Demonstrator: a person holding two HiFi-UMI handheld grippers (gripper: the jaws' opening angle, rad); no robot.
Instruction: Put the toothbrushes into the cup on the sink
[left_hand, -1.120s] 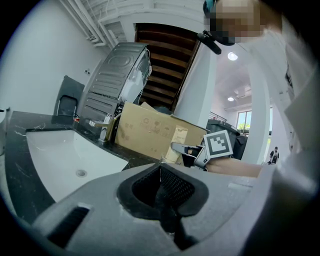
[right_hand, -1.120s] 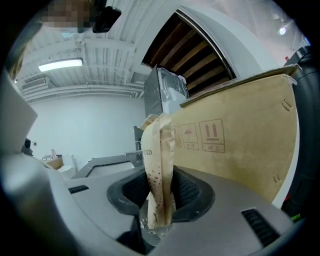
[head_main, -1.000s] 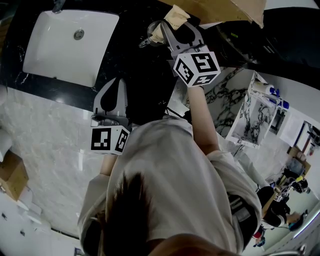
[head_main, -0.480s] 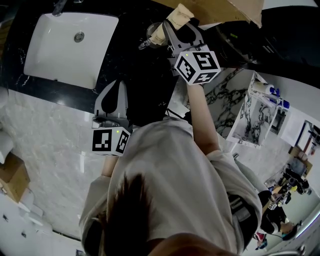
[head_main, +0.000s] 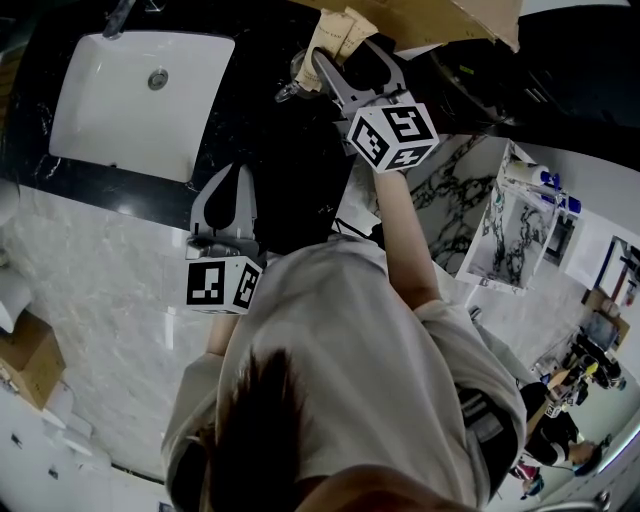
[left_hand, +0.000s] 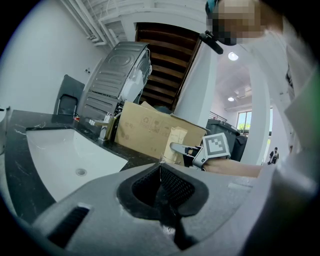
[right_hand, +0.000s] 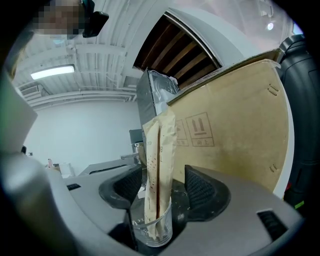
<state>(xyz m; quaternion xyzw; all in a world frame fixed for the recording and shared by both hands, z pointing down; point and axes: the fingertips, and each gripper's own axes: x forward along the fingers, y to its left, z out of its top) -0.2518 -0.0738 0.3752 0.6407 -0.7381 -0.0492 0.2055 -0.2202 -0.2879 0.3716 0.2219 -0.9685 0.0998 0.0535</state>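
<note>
Showing the release step of the task. Nearest the person, the left gripper (left_hand: 160, 171) hangs idle over the dark surface (head_main: 270, 150), jaws pressed together with nothing between them. Farther out, the right gripper (right_hand: 162, 186) has just been opening its jaws: the pads stand clear on either side of the paper-sleeved toothbrushes (right_hand: 159, 150), which stand nearly upright in the clear cup (right_hand: 152, 232). The cup sits on the surface, to the right of the white sink basin (head_main: 130, 100). Behind it leans a cardboard sheet (right_hand: 235, 130). Placement appears done. The next move calls for drawing the right gripper straight back, so that neither pad snags a sleeve or tips the light cup.
</note>
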